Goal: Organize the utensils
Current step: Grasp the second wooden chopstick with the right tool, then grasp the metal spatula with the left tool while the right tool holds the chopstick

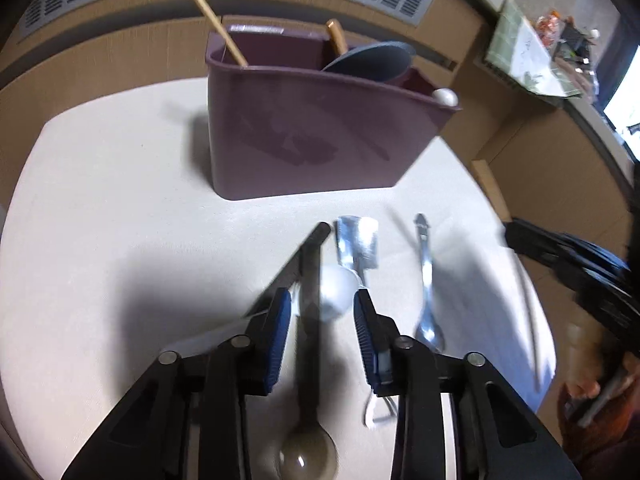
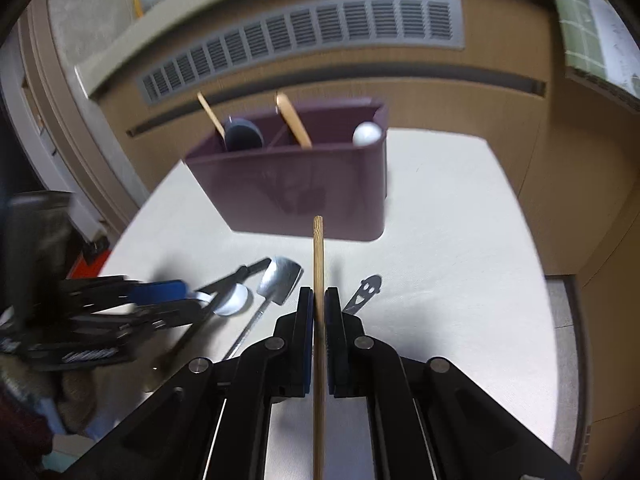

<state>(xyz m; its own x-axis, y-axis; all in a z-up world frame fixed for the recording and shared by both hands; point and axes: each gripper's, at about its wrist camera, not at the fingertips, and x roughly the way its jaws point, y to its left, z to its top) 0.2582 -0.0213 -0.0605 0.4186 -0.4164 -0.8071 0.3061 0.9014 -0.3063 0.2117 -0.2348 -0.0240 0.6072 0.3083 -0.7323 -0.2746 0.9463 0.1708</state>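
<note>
A maroon utensil caddy [image 1: 312, 136] [image 2: 304, 184] stands on the white table [image 1: 100, 220] and holds wooden-handled utensils, a dark spatula and a white spoon. My left gripper [image 1: 322, 300] is open, its jaws on either side of a black-handled ladle [image 1: 310, 320] and a white spoon [image 1: 340, 286] lying on the table. A metal spatula [image 1: 358, 240] and a metal spoon [image 1: 426, 280] lie beside them. My right gripper [image 2: 319, 300] is shut on a wooden chopstick [image 2: 318, 256], held above the table in front of the caddy. The left gripper also shows in the right wrist view [image 2: 160, 296].
A wooden wall with a grey vent [image 2: 304, 36] runs behind the table. A cluttered counter [image 1: 532, 52] is at the far right. A metal utensil handle with cut-outs [image 2: 366, 290] lies right of the right gripper.
</note>
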